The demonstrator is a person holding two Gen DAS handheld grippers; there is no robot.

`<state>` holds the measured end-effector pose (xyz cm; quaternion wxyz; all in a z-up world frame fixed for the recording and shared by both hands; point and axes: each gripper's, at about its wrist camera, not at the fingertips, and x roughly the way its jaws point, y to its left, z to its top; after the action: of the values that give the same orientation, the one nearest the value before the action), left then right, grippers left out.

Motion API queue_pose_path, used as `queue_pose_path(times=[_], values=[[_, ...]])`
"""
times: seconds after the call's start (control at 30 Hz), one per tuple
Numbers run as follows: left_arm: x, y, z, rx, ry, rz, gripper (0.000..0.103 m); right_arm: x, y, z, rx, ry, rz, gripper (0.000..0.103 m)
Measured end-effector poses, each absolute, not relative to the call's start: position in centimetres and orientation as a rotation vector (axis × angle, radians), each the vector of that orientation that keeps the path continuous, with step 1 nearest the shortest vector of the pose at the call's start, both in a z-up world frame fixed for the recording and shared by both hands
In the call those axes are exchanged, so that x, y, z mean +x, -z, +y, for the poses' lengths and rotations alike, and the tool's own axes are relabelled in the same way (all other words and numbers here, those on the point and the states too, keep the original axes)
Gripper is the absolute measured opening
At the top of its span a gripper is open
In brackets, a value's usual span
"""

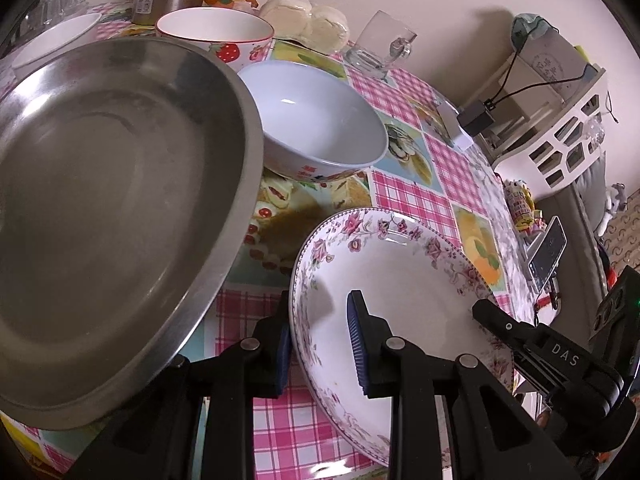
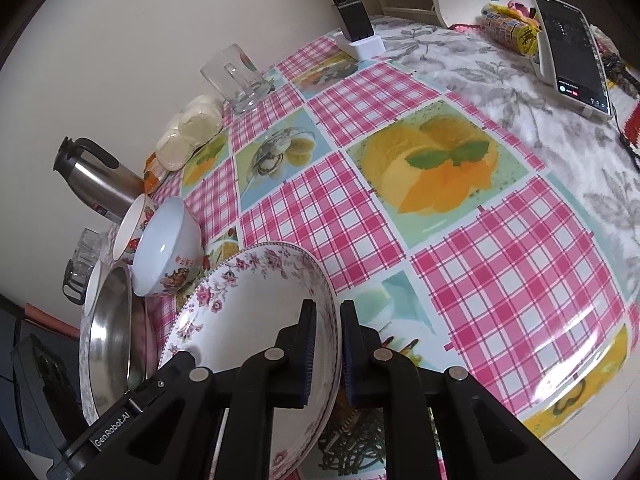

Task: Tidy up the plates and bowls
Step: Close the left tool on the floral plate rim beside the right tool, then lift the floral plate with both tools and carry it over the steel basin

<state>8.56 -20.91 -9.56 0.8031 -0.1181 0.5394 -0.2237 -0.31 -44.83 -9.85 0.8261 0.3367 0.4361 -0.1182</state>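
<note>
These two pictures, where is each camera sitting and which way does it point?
Left wrist view: rides the left gripper, looking down along its fingers, shut on the floral plate; the right gripper shows at right.
Right wrist view: rides the right gripper, pointing down, clamping the same plate's opposite rim; part of the left gripper shows lower left.
Both share the plate, steel pan, white bowl and glass mug.

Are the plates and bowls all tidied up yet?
Not yet. Nothing looks stacked. Both grippers, left and right, are clamped on opposite rims of the flowered plate. The metal pan, white bowl and strawberry bowl sit loose on the table.
</note>
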Motion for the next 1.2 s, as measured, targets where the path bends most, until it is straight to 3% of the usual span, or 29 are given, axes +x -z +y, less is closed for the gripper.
queue_pose_path(times=[0.83, 1.2], values=[[8.5, 9.2, -21.9, -0.22, 0.53, 1.149, 0.027, -1.3, 10.1, -46.0, 0.739, 0.26, 0.931, 0.013], [8.3, 6.7, -21.4, -0.234, 0.569, 1.085, 0.027, -2.0, 7.1, -45.7, 0.714, 0.261, 0.85, 0.013]])
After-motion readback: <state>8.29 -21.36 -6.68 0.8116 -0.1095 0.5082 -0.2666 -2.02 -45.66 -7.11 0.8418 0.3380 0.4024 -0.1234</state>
